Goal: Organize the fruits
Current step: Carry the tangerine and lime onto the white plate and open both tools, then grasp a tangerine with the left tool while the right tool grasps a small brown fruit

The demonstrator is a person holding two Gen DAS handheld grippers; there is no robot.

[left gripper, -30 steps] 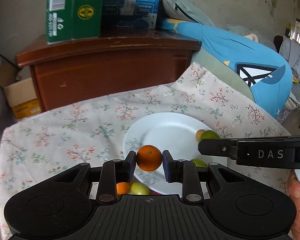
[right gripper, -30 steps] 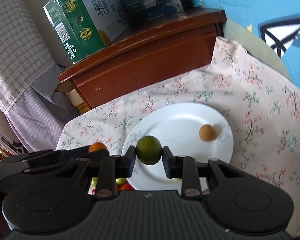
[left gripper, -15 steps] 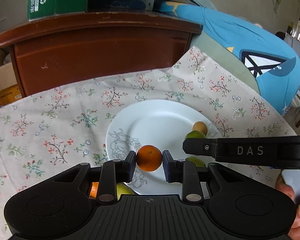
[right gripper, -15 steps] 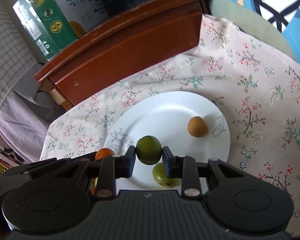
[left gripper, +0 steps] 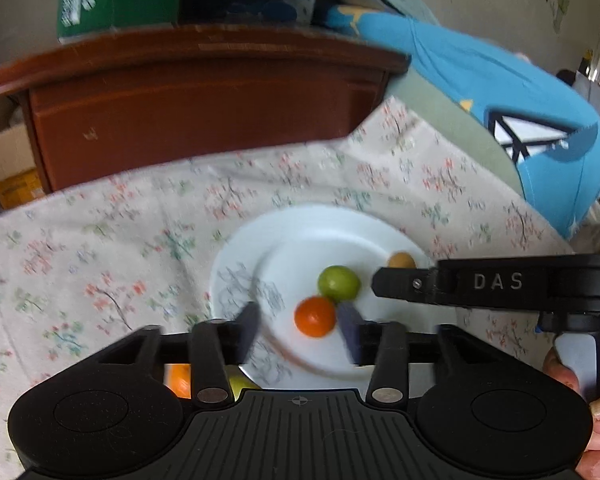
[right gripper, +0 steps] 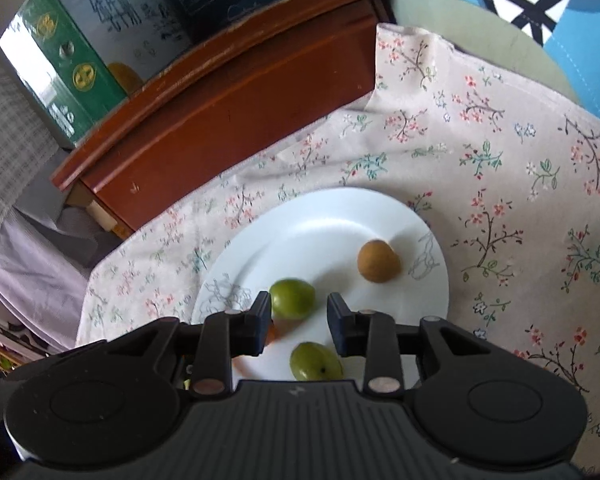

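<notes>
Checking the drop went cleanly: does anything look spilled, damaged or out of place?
Nothing stands out. The orange fruit and green fruits sit whole on the white plate, beside the brown fruit; nothing has spilled.

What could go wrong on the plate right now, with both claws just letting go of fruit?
1. The left claw has just been opening; the orange fruit lies loose between its fingers, beside one finger, so pulling back could knock it.
2. The right claw has also just been opening; its green fruit looks blurred, perhaps rolling on the smooth white plate.
3. Both claws crowd the same plate area and could bump.
</notes>
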